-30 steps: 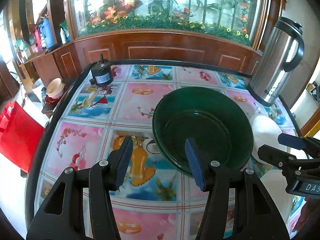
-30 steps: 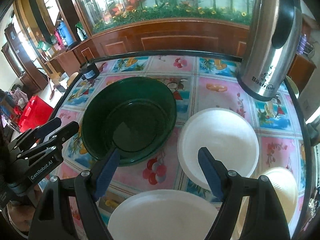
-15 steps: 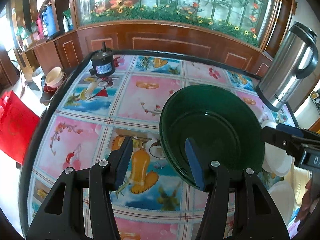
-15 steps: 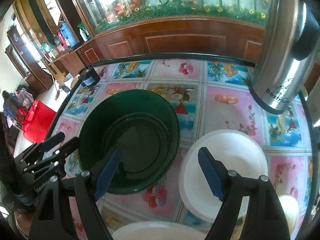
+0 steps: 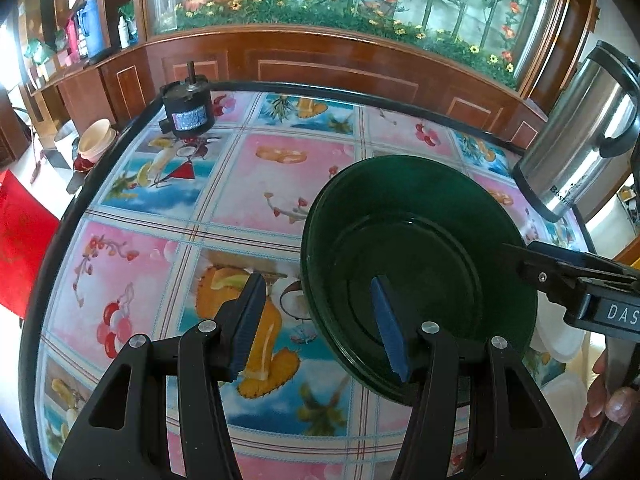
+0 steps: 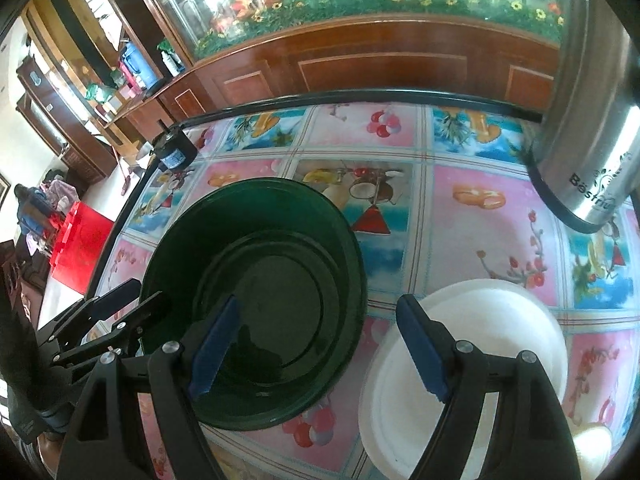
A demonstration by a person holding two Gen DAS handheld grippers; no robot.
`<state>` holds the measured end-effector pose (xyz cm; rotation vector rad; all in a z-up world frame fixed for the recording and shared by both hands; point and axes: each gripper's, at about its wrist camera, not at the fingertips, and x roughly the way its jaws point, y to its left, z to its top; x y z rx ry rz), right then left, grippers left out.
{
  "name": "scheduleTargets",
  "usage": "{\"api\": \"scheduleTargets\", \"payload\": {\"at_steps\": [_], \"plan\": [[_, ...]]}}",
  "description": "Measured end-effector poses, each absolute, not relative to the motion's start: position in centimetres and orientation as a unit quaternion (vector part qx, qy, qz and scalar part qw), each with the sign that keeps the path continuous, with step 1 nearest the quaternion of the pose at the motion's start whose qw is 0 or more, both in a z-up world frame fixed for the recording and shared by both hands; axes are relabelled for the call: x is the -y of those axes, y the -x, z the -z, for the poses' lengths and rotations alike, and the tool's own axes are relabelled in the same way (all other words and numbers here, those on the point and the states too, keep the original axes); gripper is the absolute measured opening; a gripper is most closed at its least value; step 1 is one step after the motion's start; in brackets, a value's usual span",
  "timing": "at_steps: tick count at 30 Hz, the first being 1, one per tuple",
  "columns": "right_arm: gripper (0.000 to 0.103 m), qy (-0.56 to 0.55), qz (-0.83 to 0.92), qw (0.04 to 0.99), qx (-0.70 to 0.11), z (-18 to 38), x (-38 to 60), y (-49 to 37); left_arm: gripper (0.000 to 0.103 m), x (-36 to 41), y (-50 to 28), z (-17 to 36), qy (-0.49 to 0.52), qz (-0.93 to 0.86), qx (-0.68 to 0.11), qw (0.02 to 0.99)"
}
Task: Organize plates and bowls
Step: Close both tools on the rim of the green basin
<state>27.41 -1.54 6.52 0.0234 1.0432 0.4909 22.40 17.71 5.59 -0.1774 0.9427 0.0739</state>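
Observation:
A dark green bowl stands on the fruit-print tablecloth; it also shows in the right wrist view. My left gripper is open, its fingers straddling the bowl's left rim. My right gripper is open, its left finger over the bowl's inside and its right finger over a white plate. The right gripper shows at the right of the left wrist view, over the bowl's right edge. White plates peek out behind it.
A steel thermos jug stands at the table's far right, close to the white plate. A small black motor sits at the far left corner. The black table rim runs along the left. A wooden cabinet stands behind.
Both grippers moved forward over the table. The right gripper closed in on the green bowl's right rim, and the nearest white plate has left its view.

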Motion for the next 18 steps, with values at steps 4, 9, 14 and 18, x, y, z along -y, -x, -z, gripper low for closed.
{"api": "scheduleTargets", "payload": {"at_steps": [4, 9, 14, 18], "plan": [[0.081, -0.003, -0.234, 0.836, -0.497, -6.0, 1.1, -27.8, 0.055, -17.8, -22.7, -5.3, 0.088, -0.037, -0.457, 0.884], [0.080, 0.006, -0.236, 0.833, -0.500, -5.6, 0.7, -28.0, 0.055, -17.9, -23.2, -4.6, 0.085, -0.040, -0.468, 0.879], [0.075, 0.010, -0.243, 0.833, -0.498, -5.6, 0.5, -28.0, 0.055, -17.9, -23.4, -4.0, 0.083, -0.044, -0.477, 0.874], [0.067, 0.013, -0.246, 0.833, -0.496, -5.6, 0.5, -27.9, 0.055, -17.8, -23.6, -3.7, 0.075, -0.046, -0.479, 0.873]]}}
